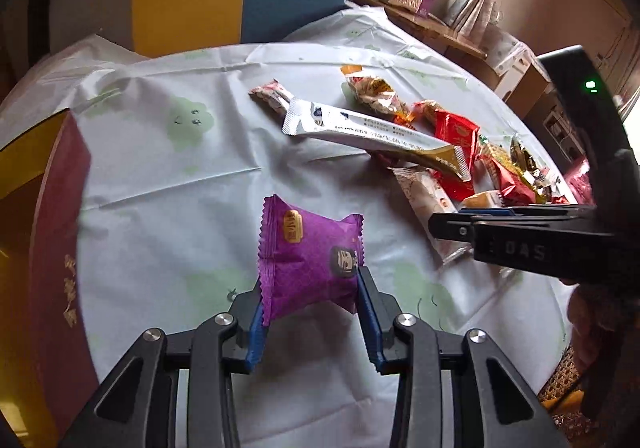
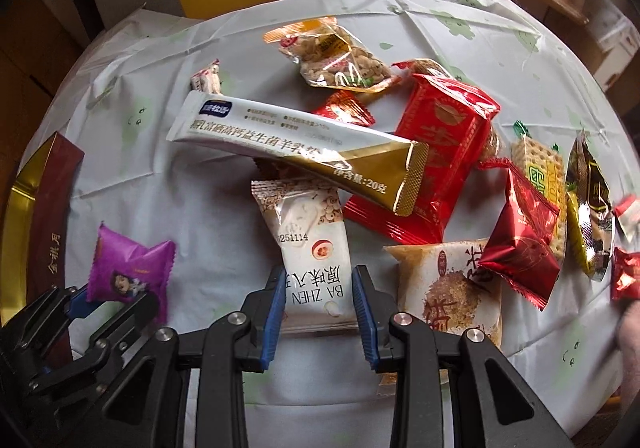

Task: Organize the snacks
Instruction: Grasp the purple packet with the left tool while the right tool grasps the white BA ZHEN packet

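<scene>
The left gripper [image 1: 310,312] is pinching a purple packet [image 1: 308,256]; the right gripper [image 2: 318,304], jaws spread, is straddling a white packet [image 2: 308,248] nearby.

Both wrist cameras look forward and down, close over the surface [image 1: 168,168]. Each view catches the purple packet [image 1: 310,260], the long white stick [image 2: 296,148] and the other gripper.
</scene>
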### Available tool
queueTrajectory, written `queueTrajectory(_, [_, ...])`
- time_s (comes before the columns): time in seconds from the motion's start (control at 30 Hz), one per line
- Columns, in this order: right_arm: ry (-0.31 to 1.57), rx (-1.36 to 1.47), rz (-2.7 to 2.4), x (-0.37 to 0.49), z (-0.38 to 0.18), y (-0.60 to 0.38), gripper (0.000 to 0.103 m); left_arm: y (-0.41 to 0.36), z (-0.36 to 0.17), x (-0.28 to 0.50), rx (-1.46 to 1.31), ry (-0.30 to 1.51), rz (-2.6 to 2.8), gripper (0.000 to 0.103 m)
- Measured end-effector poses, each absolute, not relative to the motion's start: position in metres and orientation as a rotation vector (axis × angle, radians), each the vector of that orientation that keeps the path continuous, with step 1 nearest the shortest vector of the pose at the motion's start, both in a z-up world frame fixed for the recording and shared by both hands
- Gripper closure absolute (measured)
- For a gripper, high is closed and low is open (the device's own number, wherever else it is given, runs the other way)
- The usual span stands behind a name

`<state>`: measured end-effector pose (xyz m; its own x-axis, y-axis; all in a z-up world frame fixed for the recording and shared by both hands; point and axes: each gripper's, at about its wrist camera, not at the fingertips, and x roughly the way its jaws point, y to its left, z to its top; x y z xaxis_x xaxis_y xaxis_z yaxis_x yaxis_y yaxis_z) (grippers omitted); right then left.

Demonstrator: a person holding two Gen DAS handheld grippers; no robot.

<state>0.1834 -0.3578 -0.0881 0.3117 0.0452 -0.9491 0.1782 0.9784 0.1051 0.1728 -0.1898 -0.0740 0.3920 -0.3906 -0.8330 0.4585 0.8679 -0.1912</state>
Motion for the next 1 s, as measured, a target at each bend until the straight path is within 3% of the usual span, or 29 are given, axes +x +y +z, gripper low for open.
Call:
queueTrajectory(0.43, [1.140,0.066,-0.082,0.178,-0.060,-0.337,0.070,-0.158,-0.039,0.145,0.065,0.910,-0.510,0.064])
queueTrajectory(0.9, [1.086,0.018,-0.081,0.176,-0.050,-0.332,0.070,-0.118,-0.022,0.150,0.013,0.887,-0.424,0.064])
queueTrajectory(1.0, [1.079,0.011,-0.074,0.176,-0.049,-0.330,0.078,-0.106,-0.017,0.154,0.000,0.886,-0.392,0.064])
